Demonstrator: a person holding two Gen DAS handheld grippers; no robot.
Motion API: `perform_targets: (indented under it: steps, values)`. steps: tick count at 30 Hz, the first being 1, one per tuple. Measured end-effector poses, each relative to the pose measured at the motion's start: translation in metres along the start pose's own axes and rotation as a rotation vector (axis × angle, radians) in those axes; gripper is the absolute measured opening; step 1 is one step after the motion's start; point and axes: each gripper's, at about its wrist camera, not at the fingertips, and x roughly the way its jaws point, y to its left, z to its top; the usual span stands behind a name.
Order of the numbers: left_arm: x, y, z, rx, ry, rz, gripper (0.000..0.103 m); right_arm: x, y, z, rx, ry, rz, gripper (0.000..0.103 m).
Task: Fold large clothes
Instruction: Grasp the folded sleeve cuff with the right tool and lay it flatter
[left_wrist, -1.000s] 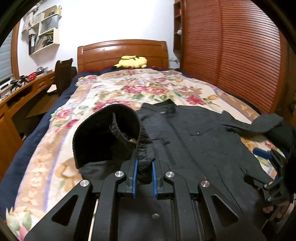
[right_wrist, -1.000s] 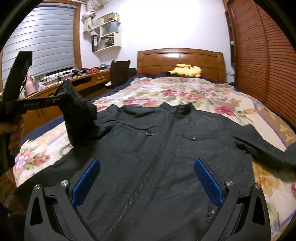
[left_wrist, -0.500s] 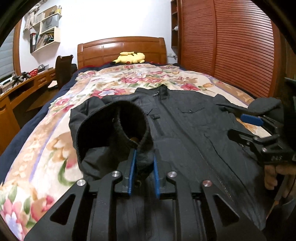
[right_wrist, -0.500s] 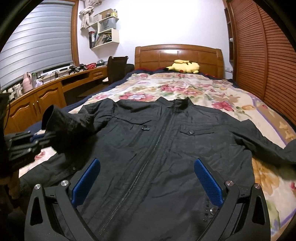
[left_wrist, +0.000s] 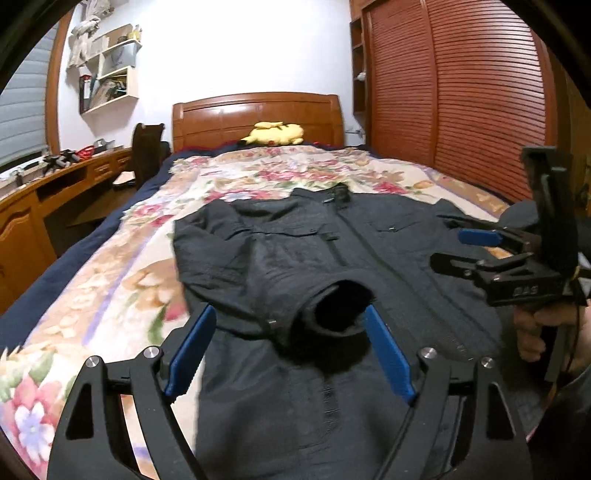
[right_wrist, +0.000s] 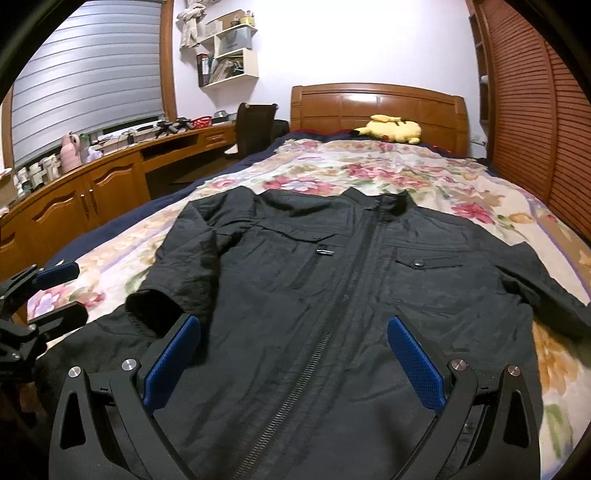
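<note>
Floral-printed in cream, pink and green, the quilt-covered wooden bed carries the task's thing: a large black zip-front jacket spread face up across the near half, collar toward the headboard, hem toward the person. Its long axis, marked by the closed zip, runs from between the two hand-held grippers straight away toward the headboard.

On the person's left side the jacket's black sleeve is folded inward across the chest, so its ribbed cuff lies on the front panel just short of the zip. On the other side the right sleeve is spread out sideways toward the bed's edge, not yet folded. Judging by that, the coming move is to bring this sleeve in to match, and it lies to the right of the right hand-held gripper, which is clearly the nearer of the two.

Right hand-held gripper: it hovers over the lower front of the jacket, tilted down along the zip, blue pads spread wide with nothing between them but the cloth lying flat below.

Left hand-held gripper: its jaws are opening, also angled down. The cuff sits between the blue pads, close to the right one, but neither presses on it; the sleeve looks released.
</note>
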Motion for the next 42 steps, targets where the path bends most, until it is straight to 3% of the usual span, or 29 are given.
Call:
perform_targets:
  steps: [6, 20, 28, 31, 33, 35, 42]
  values:
    - [0.003, 0.028, -0.013, -0.062, 0.014, 0.038, 0.083, 0.007, 0.011, 0.003, -0.038, 0.006, 0.083, 0.092]
    - [0.008, 0.052, -0.031, -0.122, 0.056, 0.059, 0.083, 0.051, 0.025, 0.014, -0.116, 0.081, 0.209, 0.089]
    - [0.009, 0.051, -0.033, -0.11, 0.061, 0.062, 0.083, 0.085, 0.026, 0.007, -0.155, 0.189, 0.254, 0.065]
    - [0.009, 0.051, -0.033, -0.109, 0.062, 0.062, 0.083, 0.088, 0.024, 0.007, -0.163, 0.197, 0.249, 0.051]
    - [0.01, 0.05, -0.033, -0.106, 0.063, 0.063, 0.083, 0.088, 0.018, 0.007, -0.158, 0.199, 0.247, 0.024]
    - [0.01, 0.048, -0.033, -0.102, 0.063, 0.063, 0.083, 0.087, 0.015, 0.008, -0.15, 0.197, 0.252, 0.008]
    - [0.007, 0.04, -0.03, -0.095, 0.046, 0.048, 0.083, 0.049, 0.018, 0.006, -0.106, 0.09, 0.207, 0.004]
